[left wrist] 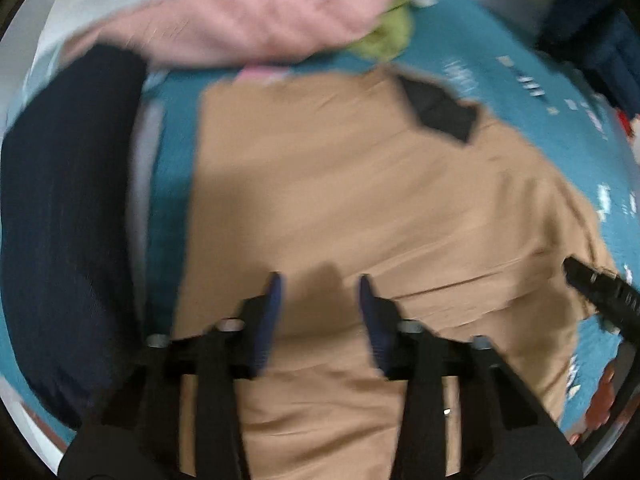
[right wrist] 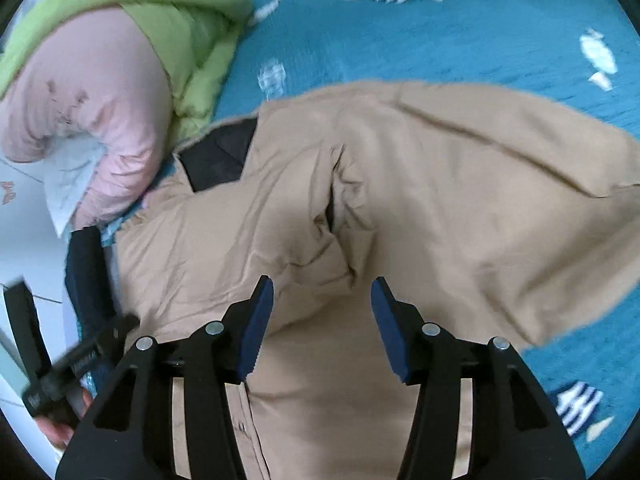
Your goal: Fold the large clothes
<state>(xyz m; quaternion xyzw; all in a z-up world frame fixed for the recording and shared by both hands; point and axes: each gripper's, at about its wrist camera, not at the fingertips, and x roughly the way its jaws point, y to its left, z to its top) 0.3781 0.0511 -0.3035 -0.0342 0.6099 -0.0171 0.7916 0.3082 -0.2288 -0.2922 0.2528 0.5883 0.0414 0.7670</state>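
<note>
Both our jaws stand released, nothing between them: left gripper (left wrist: 320, 288) and right gripper (right wrist: 322, 292) over the tan jacket (right wrist: 420, 200) mid-bedspread (right wrist: 400, 32). Pinching one layer could drag the fold askew.

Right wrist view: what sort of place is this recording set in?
Probably a bedroom: a tan jacket lies spread on a teal bedspread printed with small fish, pink and green garments are piled at its edge, and pale floor tiles show beside it.

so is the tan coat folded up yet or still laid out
Partly folded: the tan coat lies on the teal bedspread with one sleeve across its body.
</note>
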